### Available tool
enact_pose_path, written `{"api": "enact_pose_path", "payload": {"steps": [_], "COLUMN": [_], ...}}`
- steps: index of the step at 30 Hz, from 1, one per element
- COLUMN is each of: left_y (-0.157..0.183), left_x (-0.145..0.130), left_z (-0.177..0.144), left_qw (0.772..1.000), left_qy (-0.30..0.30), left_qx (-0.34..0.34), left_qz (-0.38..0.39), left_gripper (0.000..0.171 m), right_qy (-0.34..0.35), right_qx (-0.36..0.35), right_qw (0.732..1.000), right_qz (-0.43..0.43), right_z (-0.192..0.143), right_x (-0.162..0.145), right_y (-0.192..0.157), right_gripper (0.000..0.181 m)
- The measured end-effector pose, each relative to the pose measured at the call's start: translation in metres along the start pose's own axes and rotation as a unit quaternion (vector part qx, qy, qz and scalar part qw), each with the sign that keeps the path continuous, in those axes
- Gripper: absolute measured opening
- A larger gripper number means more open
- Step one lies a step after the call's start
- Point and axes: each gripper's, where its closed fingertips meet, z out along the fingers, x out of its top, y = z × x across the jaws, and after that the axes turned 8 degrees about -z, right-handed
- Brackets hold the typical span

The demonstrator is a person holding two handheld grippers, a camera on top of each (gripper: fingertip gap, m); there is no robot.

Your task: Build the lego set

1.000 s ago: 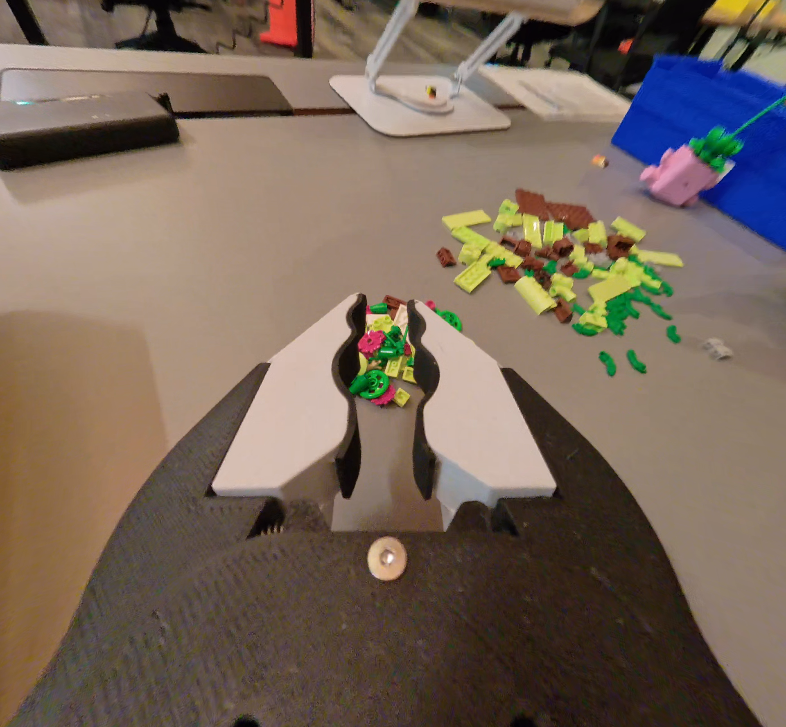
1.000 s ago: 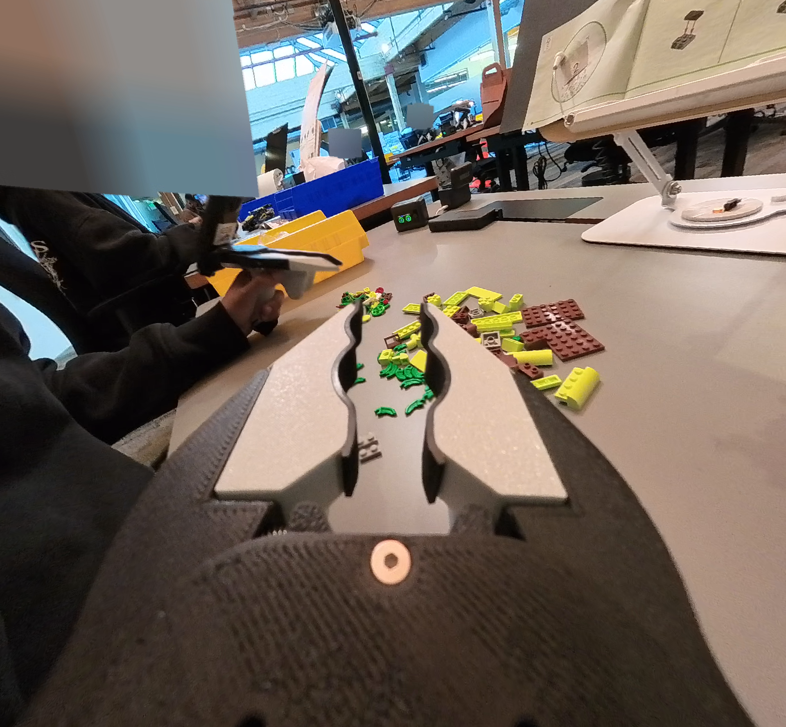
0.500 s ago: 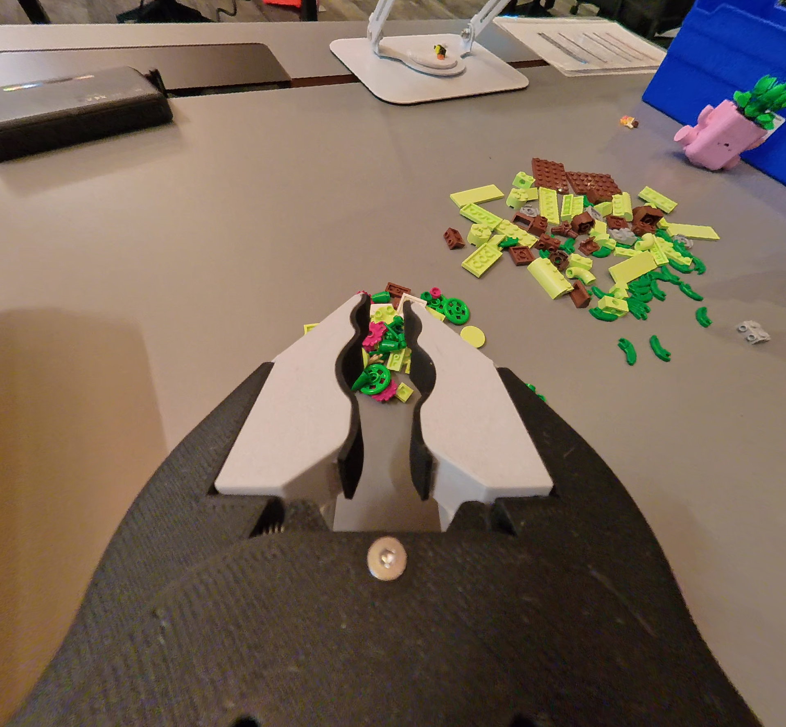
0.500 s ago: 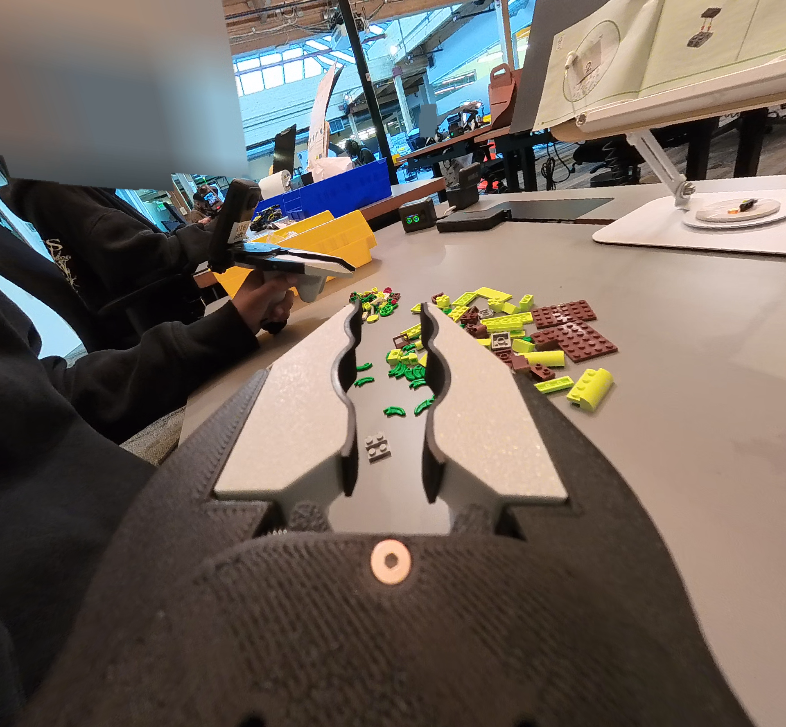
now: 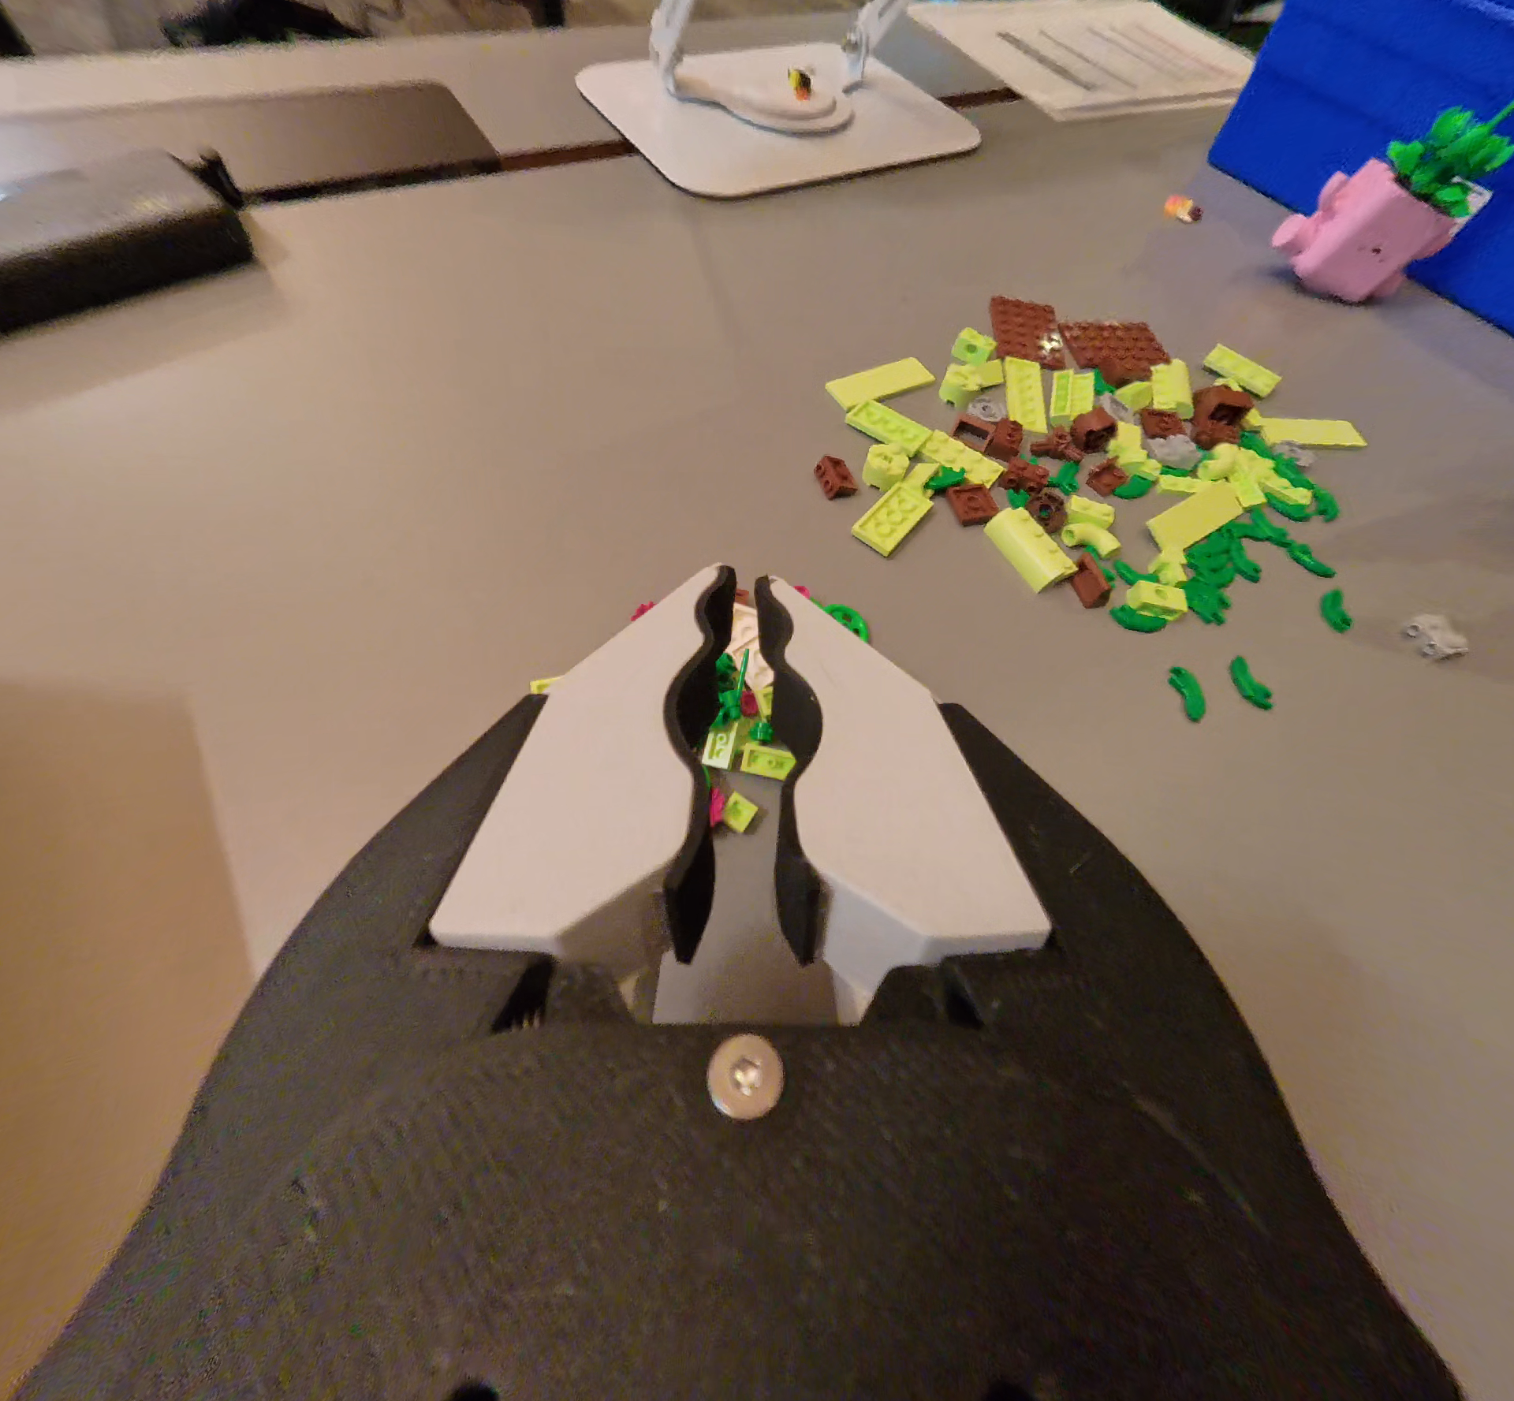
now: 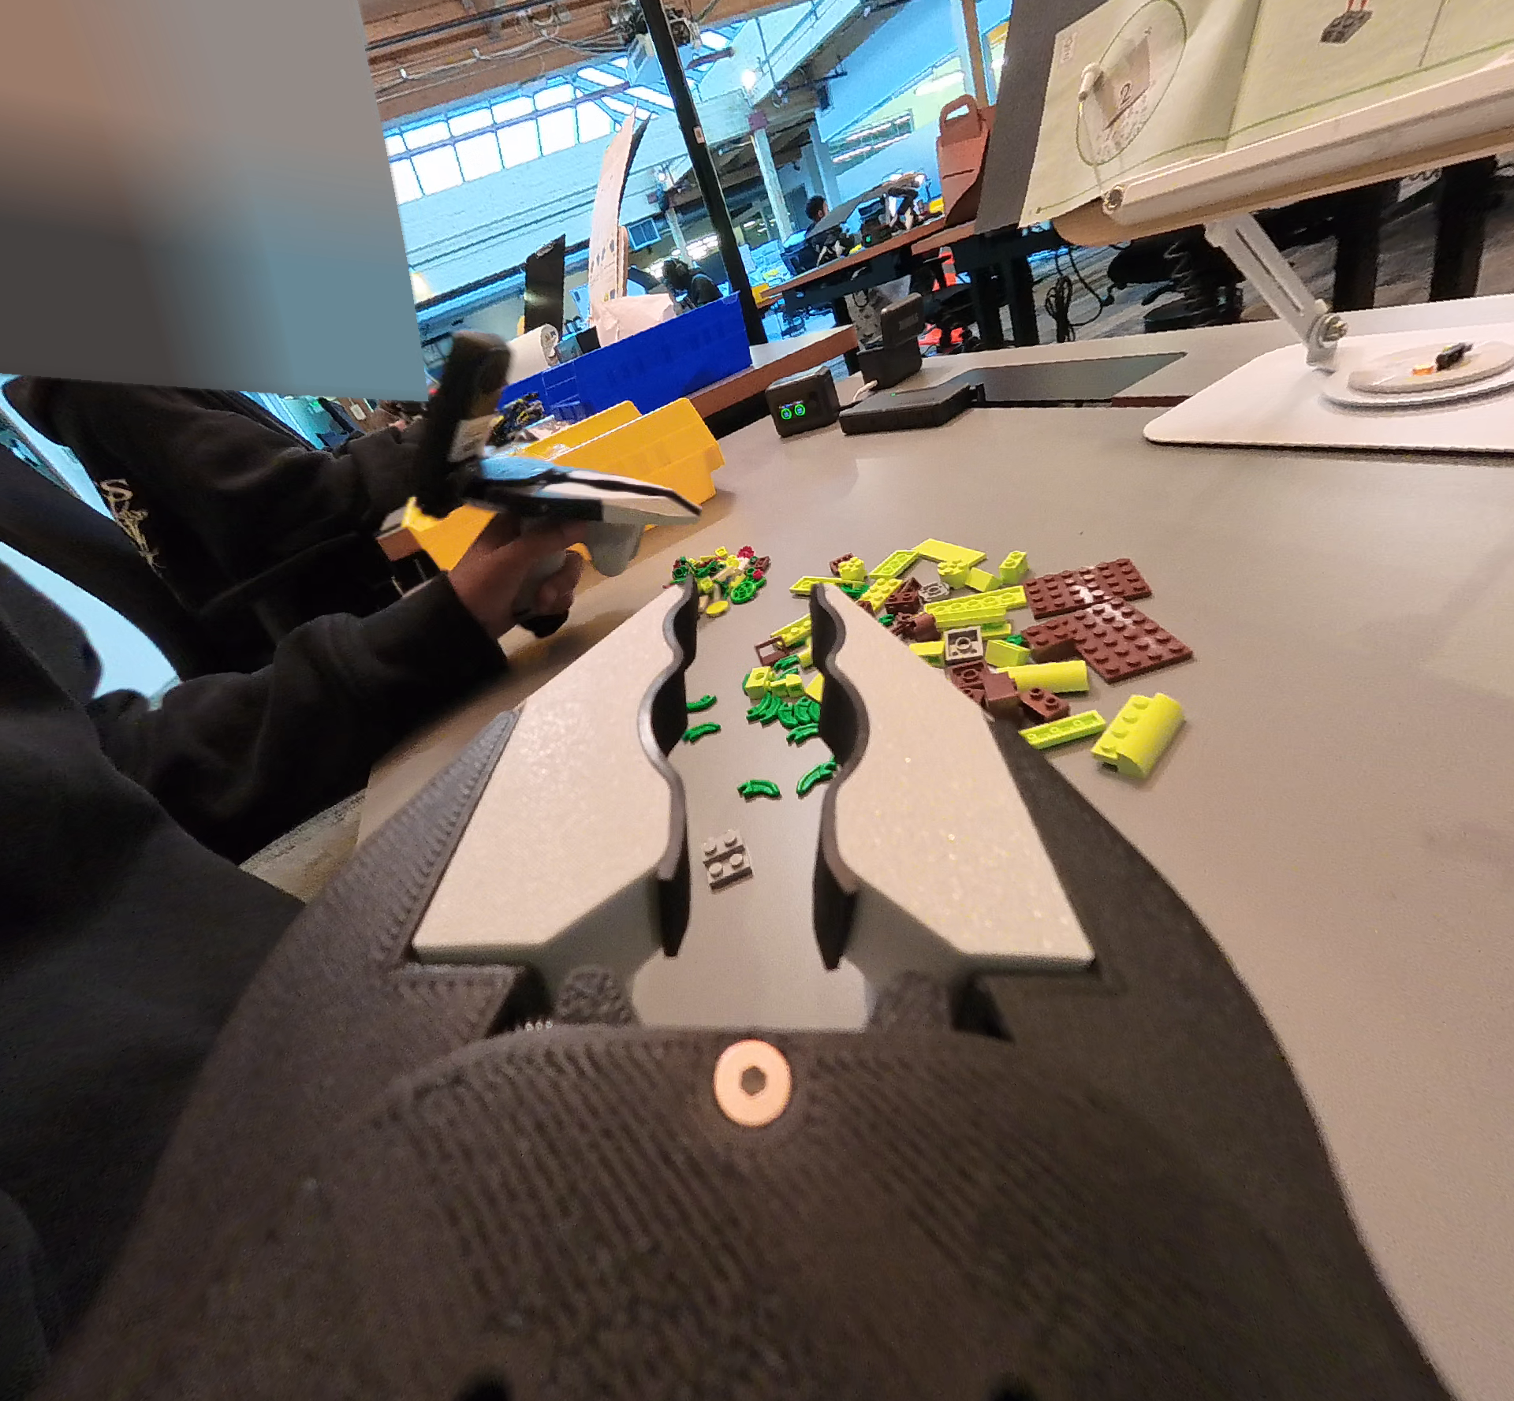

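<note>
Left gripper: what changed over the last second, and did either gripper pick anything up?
The left gripper narrowed its fingers to a thin gap and dipped over the small pile of green, pink and lime pieces; nothing is visibly gripped. The right gripper stayed open and empty, drifting slightly. The big lime-and-brown pile is unchanged.

printed matter: pale green instruction booklet [image 6: 1278,43] propped on a white stand, print carried | white printed sheet [image 5: 1090,51] laid on the grey tabletop [image 5: 491,395], lines blurred | dark sleeve [image 6: 131,518], pale marking seen | wording not reproduced
</note>
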Motion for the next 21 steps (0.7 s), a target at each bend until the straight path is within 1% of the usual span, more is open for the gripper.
{"api": "enact_pose_path", "payload": {"steps": [2,4,6,10,11,15,21], "left_y": [-0.005,-0.013,-0.019,-0.021,-0.022,-0.015,-0.014], "left_x": [0.001,0.009,0.013,-0.007,-0.010,-0.010,-0.014], "left_z": [0.008,0.015,0.022,0.036,0.037,0.037,0.042], "left_qw": [0.999,0.999,0.998,0.991,0.990,0.991,0.989], "left_qy": [-0.033,-0.042,-0.050,-0.134,-0.140,-0.129,-0.144], "left_qx": [-0.005,0.008,0.010,-0.022,-0.023,-0.043,-0.037], "left_qz": [0.000,0.023,0.025,0.006,0.009,-0.002,0.001], "left_gripper": [0.003,0.001,0.000,0.011,0.011,0.014,0.020], "right_qy": [0.002,0.003,0.003,0.007,0.007,0.007,0.013], "right_qx": [0.001,0.001,0.002,0.002,0.002,0.003,0.005], "right_qw": [1.000,1.000,1.000,1.000,1.000,1.000,1.000], "right_qz": [0.001,0.000,-0.002,-0.005,-0.005,0.003,0.016], "right_z": [0.000,0.000,0.000,-0.001,-0.001,-0.001,-0.002], "right_x": [0.001,0.001,0.001,0.002,0.002,0.002,0.003], "right_y": [0.000,0.000,-0.001,-0.002,-0.002,0.000,0.002], "right_gripper": [0.025,0.025,0.025,0.025,0.025,0.025,0.025]}}
